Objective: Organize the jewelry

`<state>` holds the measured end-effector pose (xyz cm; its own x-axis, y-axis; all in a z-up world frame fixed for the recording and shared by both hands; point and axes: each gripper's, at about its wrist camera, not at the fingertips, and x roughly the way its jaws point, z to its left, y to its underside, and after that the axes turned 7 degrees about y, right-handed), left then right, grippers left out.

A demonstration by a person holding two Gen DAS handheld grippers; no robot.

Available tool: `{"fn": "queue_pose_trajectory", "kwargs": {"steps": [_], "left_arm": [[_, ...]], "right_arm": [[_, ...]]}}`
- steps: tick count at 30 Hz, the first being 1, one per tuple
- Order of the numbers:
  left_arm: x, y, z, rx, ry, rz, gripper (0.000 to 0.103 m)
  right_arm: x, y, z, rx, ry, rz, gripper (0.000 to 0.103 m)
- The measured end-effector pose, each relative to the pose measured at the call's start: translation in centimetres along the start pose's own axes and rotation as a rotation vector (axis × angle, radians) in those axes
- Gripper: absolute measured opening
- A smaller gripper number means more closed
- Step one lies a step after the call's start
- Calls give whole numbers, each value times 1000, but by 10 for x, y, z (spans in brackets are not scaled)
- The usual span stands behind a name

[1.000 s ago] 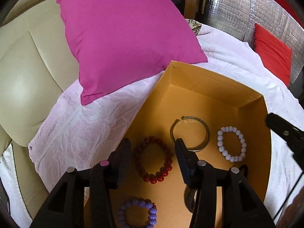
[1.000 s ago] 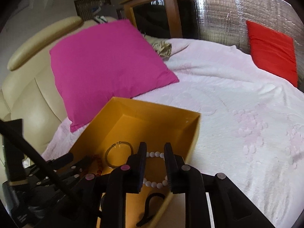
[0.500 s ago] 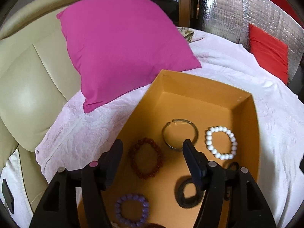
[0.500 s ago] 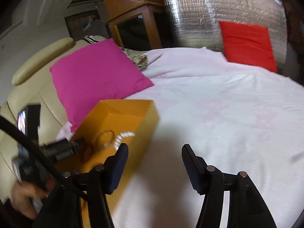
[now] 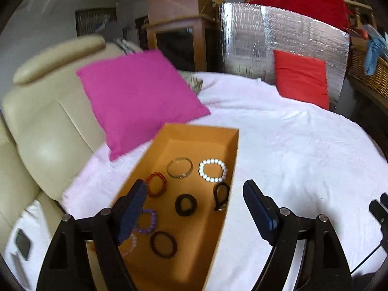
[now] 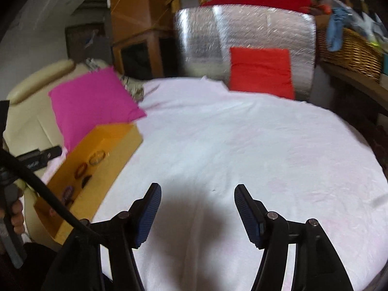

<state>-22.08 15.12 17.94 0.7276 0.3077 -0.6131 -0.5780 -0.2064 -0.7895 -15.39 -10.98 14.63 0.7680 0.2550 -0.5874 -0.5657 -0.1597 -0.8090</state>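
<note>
Jewelry: we see it all lying loose on the floor of the orange box (image 5: 232, 150). A white bead bracelet (image 5: 213, 170) sits at the far end toward 12 o'clock, with a thin metal bangle (image 5: 179, 167) at its 9 o'clock and a dark red bead bracelet (image 5: 157, 184) nearer us. Two black hair ties (image 5: 185, 204) and (image 5: 221, 196), a purple bead bracelet (image 5: 146, 220) and a dark ring (image 5: 163, 244) follow toward 6 o'clock.
Box: it rests on the white bedspread (image 6: 242, 145), a magenta cushion (image 5: 138, 97) just beyond its far corner at 11 o'clock.
Left gripper (image 5: 195, 206): jaws spread wide and empty, straddling the box's right wall from above.
Right gripper (image 6: 197, 208): jaws released, holding nothing, over bare bedspread at the box's 3 o'clock.
Stage, as we judge it: nothing remains on the bedspread, so sorting looks nearly finished.
Risk, box: we could clip the thin wall with a left finger (image 5: 254, 206) and tip the box on the soft bedding, spilling pieces.
Risk, pieces: they lie close together, so we might snag two at once.
Risk, view: both frames are blurred, so aim would be unsure.
</note>
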Motion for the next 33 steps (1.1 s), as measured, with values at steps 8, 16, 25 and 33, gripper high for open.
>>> {"fn": "queue_pose_trajectory", "kwargs": {"steps": [8, 16, 25, 33], "left_arm": [[-127, -16, -29, 115, -159, -228, 96], [-198, -12, -5, 106, -209, -266, 98], [-237, 10, 38, 64, -268, -279, 98], [-241, 23, 70, 21, -296, -254, 98]], "right_arm": [[-107, -22, -17, 39, -23, -226, 73], [-180, -36, 9, 55, -126, -316, 77], [-225, -33, 73, -31, -247, -321, 79], [-235, -24, 126, -95, -307, -274, 80]]}}
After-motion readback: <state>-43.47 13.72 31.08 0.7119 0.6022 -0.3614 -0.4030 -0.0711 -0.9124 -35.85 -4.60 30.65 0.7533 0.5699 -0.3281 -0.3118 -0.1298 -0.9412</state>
